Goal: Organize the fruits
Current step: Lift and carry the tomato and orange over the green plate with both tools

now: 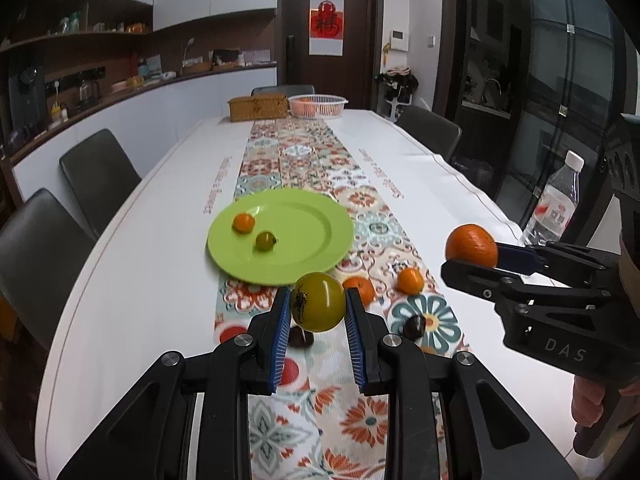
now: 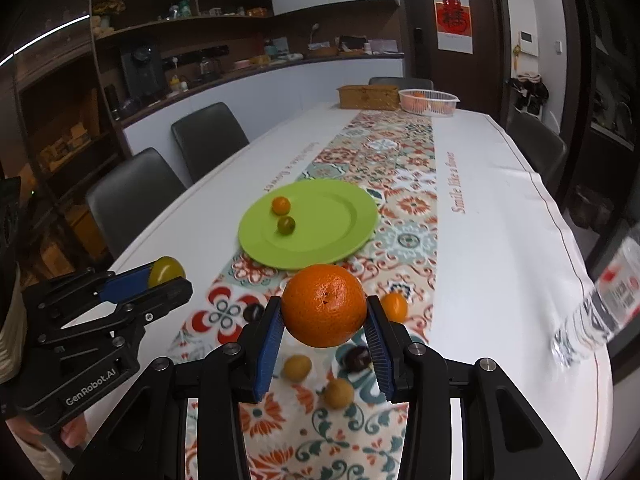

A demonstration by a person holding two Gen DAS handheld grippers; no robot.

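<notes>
My left gripper (image 1: 318,304) is shut on a yellow-green fruit (image 1: 317,302) and holds it above the table runner, just short of the green plate (image 1: 304,252). It also shows in the right wrist view (image 2: 166,276). My right gripper (image 2: 324,312) is shut on a large orange (image 2: 324,305), held above the runner; it also shows in the left wrist view (image 1: 472,246). The green plate (image 2: 332,236) holds a small orange fruit (image 2: 281,205) and a small green fruit (image 2: 286,225).
Loose on the runner lie small oranges (image 1: 410,280) (image 1: 360,289), dark fruits (image 2: 357,358) and two yellowish fruits (image 2: 298,367) (image 2: 339,393). A water bottle (image 1: 554,204) stands at the right edge. A wicker box (image 1: 258,107) and white basket (image 1: 318,105) sit at the far end.
</notes>
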